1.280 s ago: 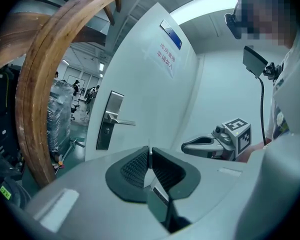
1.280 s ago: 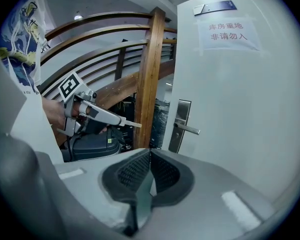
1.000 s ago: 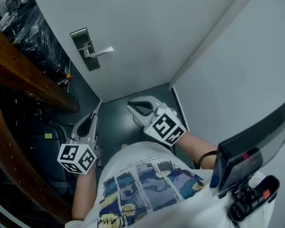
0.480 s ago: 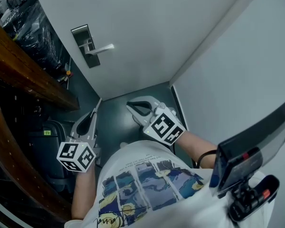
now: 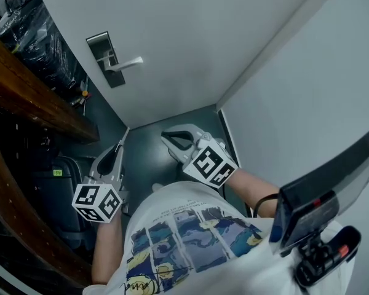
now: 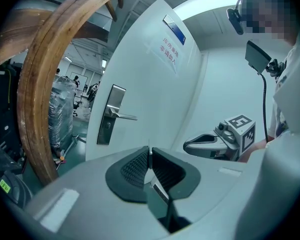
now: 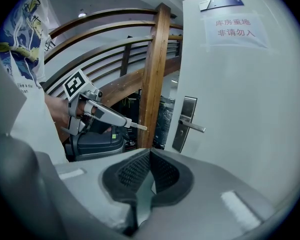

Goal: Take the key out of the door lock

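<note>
The white door carries a steel lock plate with a lever handle; no key shows in its keyhole. My left gripper hangs low, well short of the door. It is shut on a thin pale metal sliver, apparently the key, which sticks out past its fingertips. The same sliver shows between the pads in the left gripper view. My right gripper floats beside it, shut with nothing between its pads, pointing toward the lock plate.
A curved wooden railing and a wooden post stand left of the door. A dark case sits on the floor below it. A white wall closes the right side. A printed notice is on the door.
Only the head view has drifted slightly; both grippers hold the same places and the same jaw positions.
</note>
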The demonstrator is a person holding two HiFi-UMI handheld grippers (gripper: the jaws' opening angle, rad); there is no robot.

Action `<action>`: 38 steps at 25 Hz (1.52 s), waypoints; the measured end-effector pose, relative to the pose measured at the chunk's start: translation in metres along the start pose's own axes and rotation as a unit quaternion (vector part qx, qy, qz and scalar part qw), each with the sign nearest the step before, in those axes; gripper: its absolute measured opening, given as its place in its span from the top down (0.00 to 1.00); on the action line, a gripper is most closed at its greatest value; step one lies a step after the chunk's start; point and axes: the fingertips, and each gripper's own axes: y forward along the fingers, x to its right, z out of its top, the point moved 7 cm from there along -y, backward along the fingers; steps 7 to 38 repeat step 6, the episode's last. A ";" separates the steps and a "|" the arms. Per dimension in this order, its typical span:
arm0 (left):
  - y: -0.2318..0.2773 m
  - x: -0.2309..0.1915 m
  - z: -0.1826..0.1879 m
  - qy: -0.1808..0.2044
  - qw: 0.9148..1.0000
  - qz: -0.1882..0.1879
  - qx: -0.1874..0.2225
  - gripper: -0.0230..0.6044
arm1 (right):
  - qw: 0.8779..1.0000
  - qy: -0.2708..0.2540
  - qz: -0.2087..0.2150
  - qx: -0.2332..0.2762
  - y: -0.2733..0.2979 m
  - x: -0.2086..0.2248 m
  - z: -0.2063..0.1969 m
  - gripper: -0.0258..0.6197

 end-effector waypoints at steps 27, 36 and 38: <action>0.010 -0.001 0.000 -0.003 1.000 0.001 -0.004 0.92 | 1.000 -0.001 0.003 -0.001 0.002 0.010 -0.002 0.96; 0.010 -0.001 0.000 -0.003 1.000 0.001 -0.004 0.92 | 1.000 -0.001 0.003 -0.001 0.002 0.010 -0.002 0.96; 0.010 -0.001 0.000 -0.003 1.000 0.001 -0.004 0.92 | 1.000 -0.001 0.003 -0.001 0.002 0.010 -0.002 0.96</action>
